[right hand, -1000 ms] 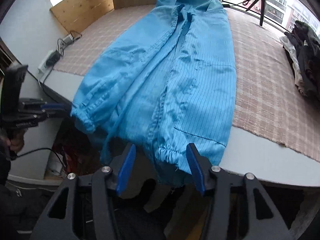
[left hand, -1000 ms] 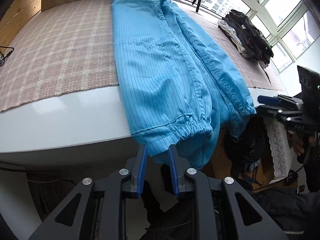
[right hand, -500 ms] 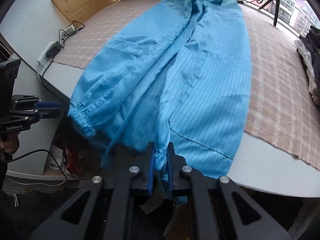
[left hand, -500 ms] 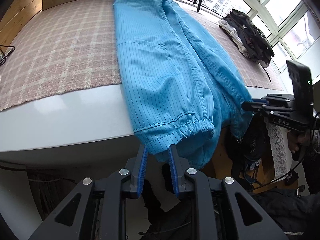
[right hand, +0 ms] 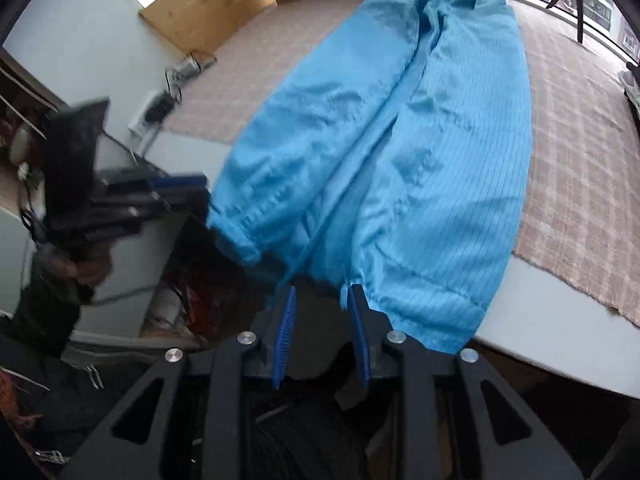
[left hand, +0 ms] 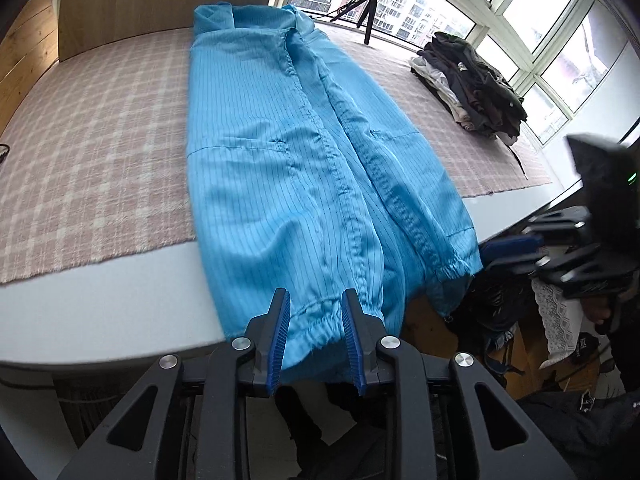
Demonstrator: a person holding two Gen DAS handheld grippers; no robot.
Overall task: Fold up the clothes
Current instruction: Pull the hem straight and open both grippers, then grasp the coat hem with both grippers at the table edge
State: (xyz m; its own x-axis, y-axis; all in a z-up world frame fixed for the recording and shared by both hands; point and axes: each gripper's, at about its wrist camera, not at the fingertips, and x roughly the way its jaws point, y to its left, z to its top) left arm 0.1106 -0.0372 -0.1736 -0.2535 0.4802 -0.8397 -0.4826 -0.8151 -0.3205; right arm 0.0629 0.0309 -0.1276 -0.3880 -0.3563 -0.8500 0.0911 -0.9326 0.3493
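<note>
A light blue pin-striped garment [left hand: 300, 168] lies lengthwise on the checked cloth, its gathered hem hanging over the table's front edge. My left gripper [left hand: 316, 312] sits at the hem's left part. Its jaws are opening, and the hem lies flat between the blue pads without being pinched. In the right wrist view the same garment [right hand: 420, 140] hangs just ahead of my right gripper [right hand: 320, 312]. Those jaws are opening too, and the gap between them is bare, with a bunch of hem brushing the right fingertip [right hand: 352, 296]. Each gripper shows blurred in the other's view: right gripper [left hand: 560, 248], left gripper [right hand: 160, 192].
A pink checked cloth [left hand: 100, 140] covers most of the white table [left hand: 120, 300]. A pile of dark clothes [left hand: 472, 80] sits at the far right by the windows. A ring light on a tripod [left hand: 370, 8] stands at the back. A power strip with cables [right hand: 160, 108] lies at the left edge.
My right gripper shut on the hem half a second ago and has since opened and let it go. My left gripper moved up and forward, so the hem now lies between its fingers.
</note>
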